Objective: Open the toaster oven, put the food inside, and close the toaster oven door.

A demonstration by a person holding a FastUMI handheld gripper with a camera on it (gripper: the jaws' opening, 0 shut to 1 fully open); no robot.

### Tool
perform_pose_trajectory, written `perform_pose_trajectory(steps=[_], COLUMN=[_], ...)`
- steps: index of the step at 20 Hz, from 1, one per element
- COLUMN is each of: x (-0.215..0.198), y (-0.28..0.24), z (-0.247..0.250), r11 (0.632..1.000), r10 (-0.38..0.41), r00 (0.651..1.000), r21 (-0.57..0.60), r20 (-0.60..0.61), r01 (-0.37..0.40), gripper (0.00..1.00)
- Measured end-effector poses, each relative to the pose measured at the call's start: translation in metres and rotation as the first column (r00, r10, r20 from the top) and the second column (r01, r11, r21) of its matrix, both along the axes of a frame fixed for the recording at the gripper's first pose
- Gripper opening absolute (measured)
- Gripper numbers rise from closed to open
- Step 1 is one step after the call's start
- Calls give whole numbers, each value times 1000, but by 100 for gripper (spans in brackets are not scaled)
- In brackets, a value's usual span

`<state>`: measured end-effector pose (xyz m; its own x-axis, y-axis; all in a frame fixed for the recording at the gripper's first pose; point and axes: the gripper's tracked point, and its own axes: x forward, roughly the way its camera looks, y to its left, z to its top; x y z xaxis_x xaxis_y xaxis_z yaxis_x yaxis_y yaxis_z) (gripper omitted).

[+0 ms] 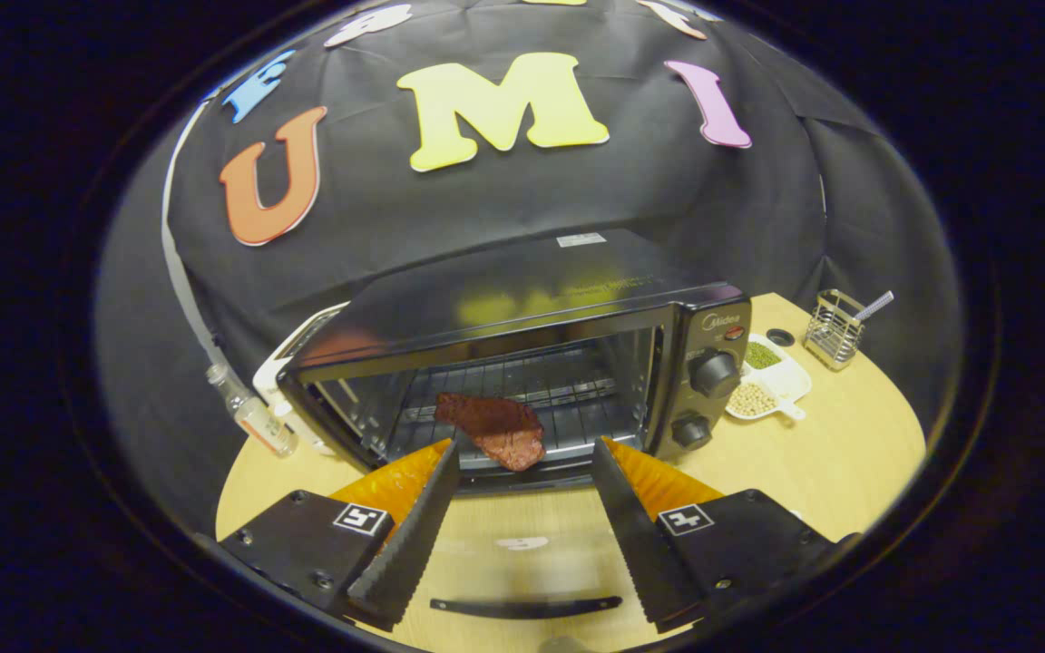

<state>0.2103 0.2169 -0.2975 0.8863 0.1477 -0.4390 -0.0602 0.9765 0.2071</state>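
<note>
The gripper (525,453) stands wide open and empty, fingertips apart just before the open toaster oven (522,363), where the meat (493,428) overhangs the rack's front edge.

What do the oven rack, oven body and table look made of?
Oven rack: thin metal wire, bare and shiny, judging by the glints. Toaster oven body: glossy black, likely painted metal, since its top mirrors the wall. Table: pale wood-look surface, possibly laminate. The open tongs sit just before the meat.
</note>
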Motion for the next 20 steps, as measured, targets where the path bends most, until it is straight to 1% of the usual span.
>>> perform_pose_trajectory(steps=[2,4,9,13,15,20], x=[-18,-38,-88,-118,-135,-154], y=[-3,-5,-19,-35,-35,-33], z=[3,1,-5,-25,-44,-91], r11=[999,997,987,982,982,973], r10=[33,74,125,110,116,116], r00=[999,996,988,985,978,958], r21=[-12,-33,-85,-138,-131,-164], r20=[-17,-51,-90,-134,-172,-262], r01=[-33,-76,-133,-129,-139,-163], gripper=[94,96,96,96,96,96])
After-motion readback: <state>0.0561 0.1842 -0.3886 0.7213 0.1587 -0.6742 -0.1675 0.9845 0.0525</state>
